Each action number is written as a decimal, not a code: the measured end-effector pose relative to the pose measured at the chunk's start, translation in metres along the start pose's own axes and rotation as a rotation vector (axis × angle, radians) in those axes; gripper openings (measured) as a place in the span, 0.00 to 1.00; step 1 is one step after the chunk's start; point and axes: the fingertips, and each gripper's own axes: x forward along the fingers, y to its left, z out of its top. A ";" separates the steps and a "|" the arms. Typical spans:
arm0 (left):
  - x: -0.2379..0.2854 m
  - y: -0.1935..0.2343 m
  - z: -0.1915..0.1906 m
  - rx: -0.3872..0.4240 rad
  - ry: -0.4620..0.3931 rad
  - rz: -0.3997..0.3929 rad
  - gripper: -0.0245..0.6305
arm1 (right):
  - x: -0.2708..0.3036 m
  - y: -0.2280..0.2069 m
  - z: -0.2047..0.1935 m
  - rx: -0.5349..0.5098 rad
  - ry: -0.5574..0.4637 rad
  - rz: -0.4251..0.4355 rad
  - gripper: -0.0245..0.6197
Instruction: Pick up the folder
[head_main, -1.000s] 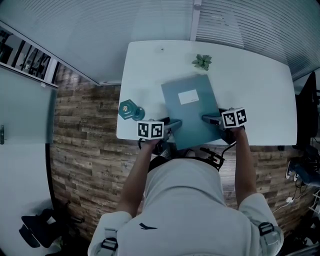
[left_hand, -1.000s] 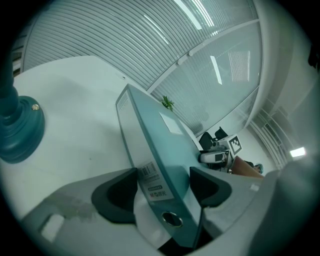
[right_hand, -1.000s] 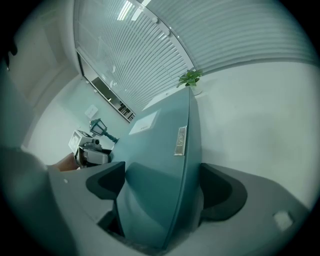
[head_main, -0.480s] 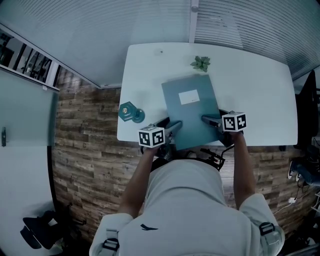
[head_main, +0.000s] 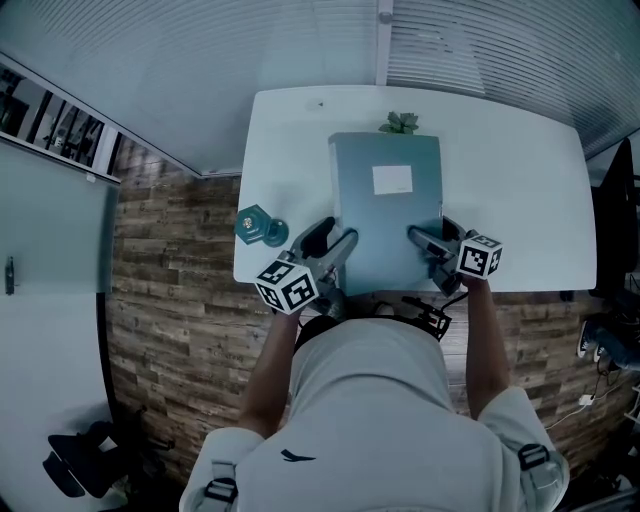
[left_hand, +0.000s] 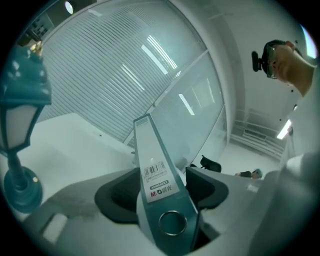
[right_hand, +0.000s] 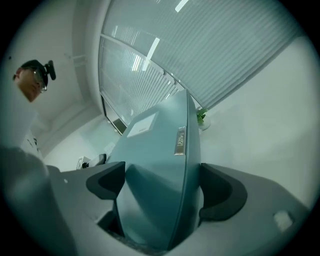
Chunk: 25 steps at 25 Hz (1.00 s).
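Note:
The teal lever-arch folder hangs above the white table, carried between both grippers. My left gripper has its pads on either side of the folder's spine, which shows a barcode label and a metal finger ring; its jaws have just been closing on the spine. My right gripper is shut on the folder's opposite edge, and the cover fills the gap between its pads. A white label sits on the folder's top face.
A teal lantern-shaped ornament stands near the table's left front corner and looms close at the left. A small potted plant sits just beyond the folder's far edge. A ribbed glass wall runs behind the table; a dark chair stands at the right.
The folder has risen off the table with both grippers and now lies square to the table instead of slanted. The left gripper rolled as it rose.

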 end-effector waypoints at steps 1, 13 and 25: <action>-0.001 -0.007 0.007 0.012 -0.010 -0.022 0.48 | -0.001 0.003 0.002 0.008 -0.030 0.023 0.75; -0.011 -0.085 0.078 0.180 -0.109 -0.130 0.50 | -0.013 0.036 0.027 0.080 -0.271 0.264 0.68; 0.002 -0.094 0.072 0.342 -0.002 -0.092 0.78 | -0.025 0.033 0.039 0.158 -0.412 0.327 0.60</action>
